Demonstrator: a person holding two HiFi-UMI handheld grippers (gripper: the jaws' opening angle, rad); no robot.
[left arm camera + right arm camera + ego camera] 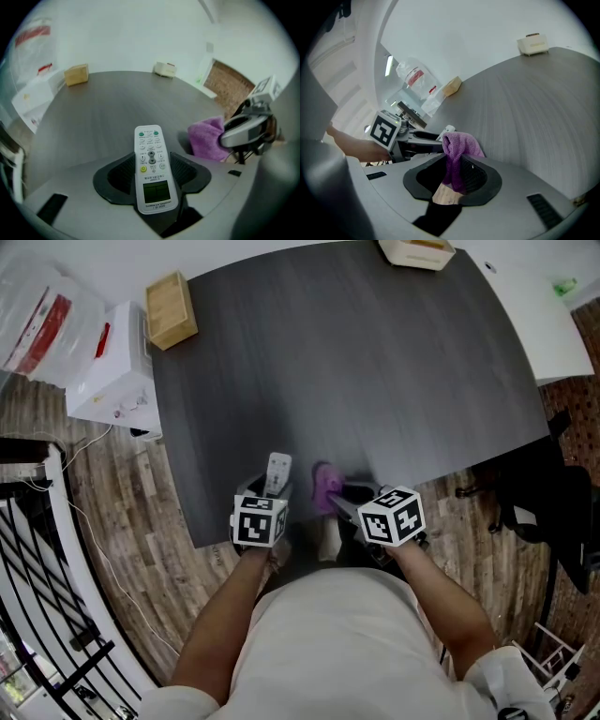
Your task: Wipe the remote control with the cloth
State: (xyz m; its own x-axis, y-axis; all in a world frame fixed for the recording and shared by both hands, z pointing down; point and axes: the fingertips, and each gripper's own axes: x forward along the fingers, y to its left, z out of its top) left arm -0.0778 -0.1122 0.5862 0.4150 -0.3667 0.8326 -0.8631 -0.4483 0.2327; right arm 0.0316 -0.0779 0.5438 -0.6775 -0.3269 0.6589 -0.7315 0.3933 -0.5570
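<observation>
In the head view the person's torso and forearms cover the near edge of the dark grey counter, and the marker cubes hide most of each tool, so only the front ends show. The beige object at the far edge is cut off by the top of the frame, and what it is cannot be made out. A clear plastic bag at the left is partly out of frame beside a white box, and a small wooden box sits on the counter's far left corner. The left tool has its 2 jaws partly apart and closed against the sides of the white remote control. The remote stands up between them with its buttons and small screen facing the left gripper view, and its lower end is hidden in the tool's throat. Whether the remote rests on the counter or is held clear of it cannot be told. The right tool has its jaws nearly together, pinching the purple cloth. The cloth bunches above the jaw tips, and its lower end drops out of sight between them. The cloth sits just beside the remote's far end, near the counter's front edge, and no view settles whether the 2 touch.
</observation>
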